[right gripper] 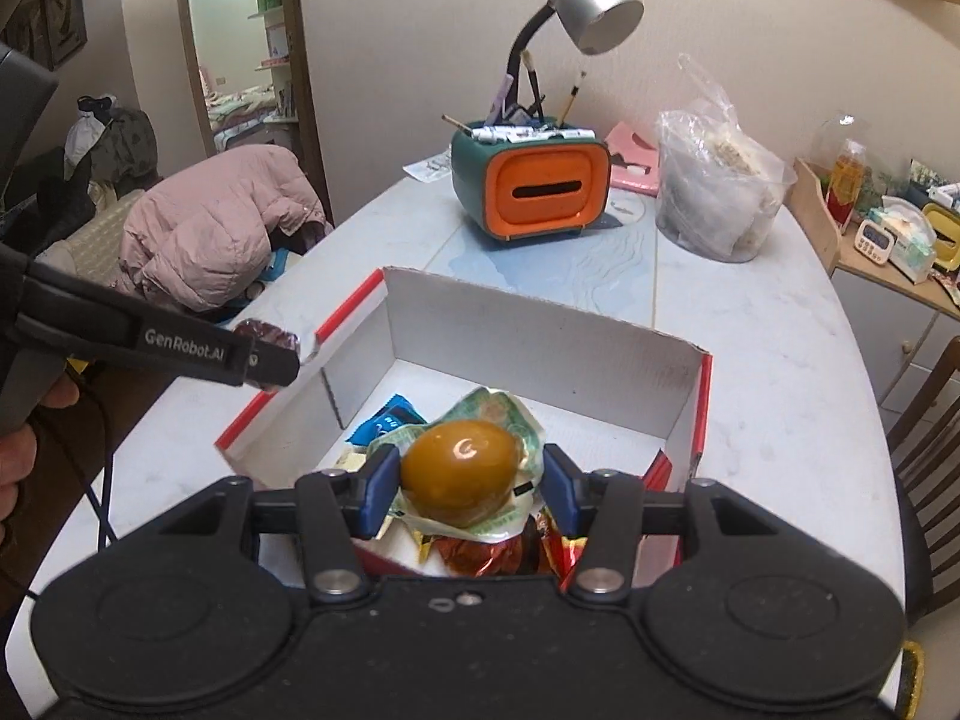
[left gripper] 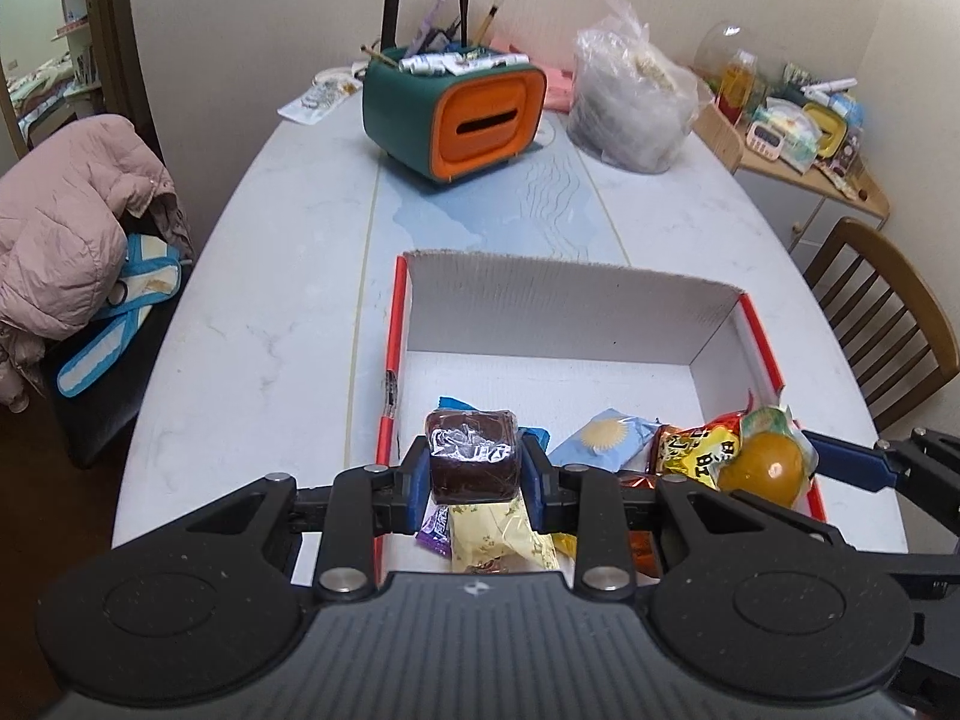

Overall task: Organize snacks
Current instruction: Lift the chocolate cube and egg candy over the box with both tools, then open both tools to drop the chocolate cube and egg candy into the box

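The left gripper (left gripper: 472,471) grips a brown wrapped cake (left gripper: 471,456) between its fingers, above the box (left gripper: 570,300). The right gripper (right gripper: 471,480) clamps a packed brown egg (right gripper: 459,462) over the snacks inside.

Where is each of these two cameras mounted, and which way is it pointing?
Left wrist view: sits on the left gripper, looking forward over the box; its fingers clamp a brown wrapped cake, and the right gripper's finger shows at right.
Right wrist view: sits on the right gripper, facing the same way; its fingers hold a packaged egg, with the left gripper and a hand at left.
Both share the box, tissue holder, lamp and table.
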